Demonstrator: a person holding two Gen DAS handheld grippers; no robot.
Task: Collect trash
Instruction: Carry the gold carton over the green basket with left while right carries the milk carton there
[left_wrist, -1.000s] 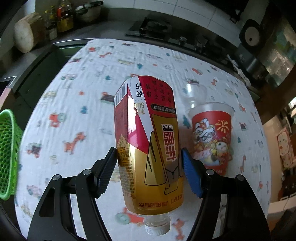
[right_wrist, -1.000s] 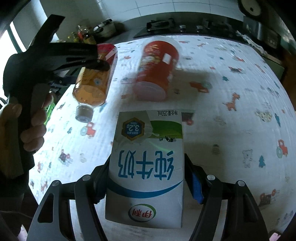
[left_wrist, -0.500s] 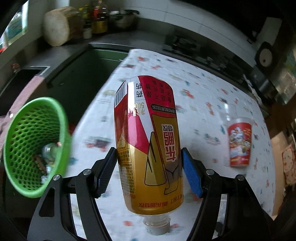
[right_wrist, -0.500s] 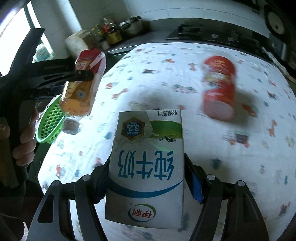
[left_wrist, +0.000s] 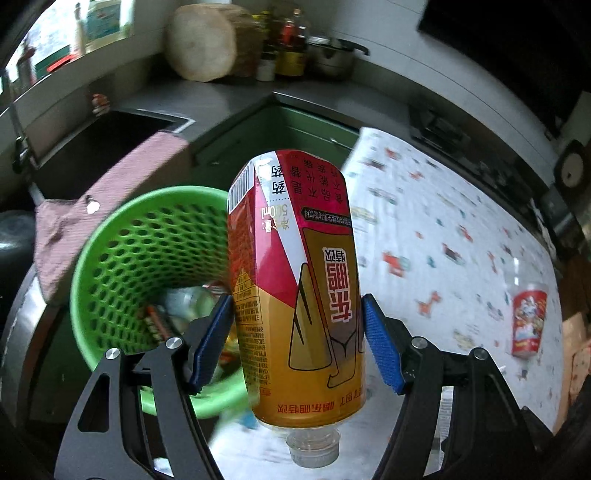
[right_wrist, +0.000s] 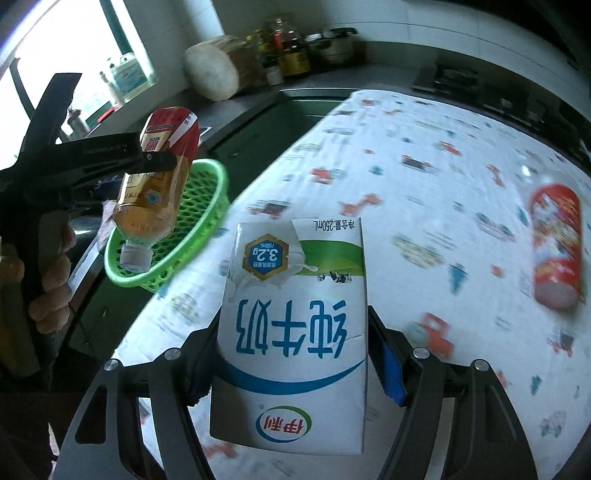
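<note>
My left gripper (left_wrist: 297, 328) is shut on a red and gold drink bottle (left_wrist: 295, 280), held cap-down above the table's left edge, beside a green mesh basket (left_wrist: 122, 266) that holds some trash. The right wrist view shows the same bottle (right_wrist: 155, 184) in front of the basket (right_wrist: 195, 229). My right gripper (right_wrist: 293, 365) is shut on a white, blue and green milk carton (right_wrist: 291, 332), held over the table. A red printed cup (right_wrist: 554, 243) stands on the patterned tablecloth (right_wrist: 424, 192) at the right; it also shows in the left wrist view (left_wrist: 528, 321).
A kitchen counter with a sink (left_wrist: 103, 144), a pink cloth (left_wrist: 110, 192), a round wooden block (left_wrist: 203, 44), bottles and a pot (left_wrist: 332, 55) runs behind the table. A stove (right_wrist: 454, 77) sits at the back right.
Both grippers have swung left with their loads. The basket has come closer and more central in both views; the red cup has slid to the right edge.
</note>
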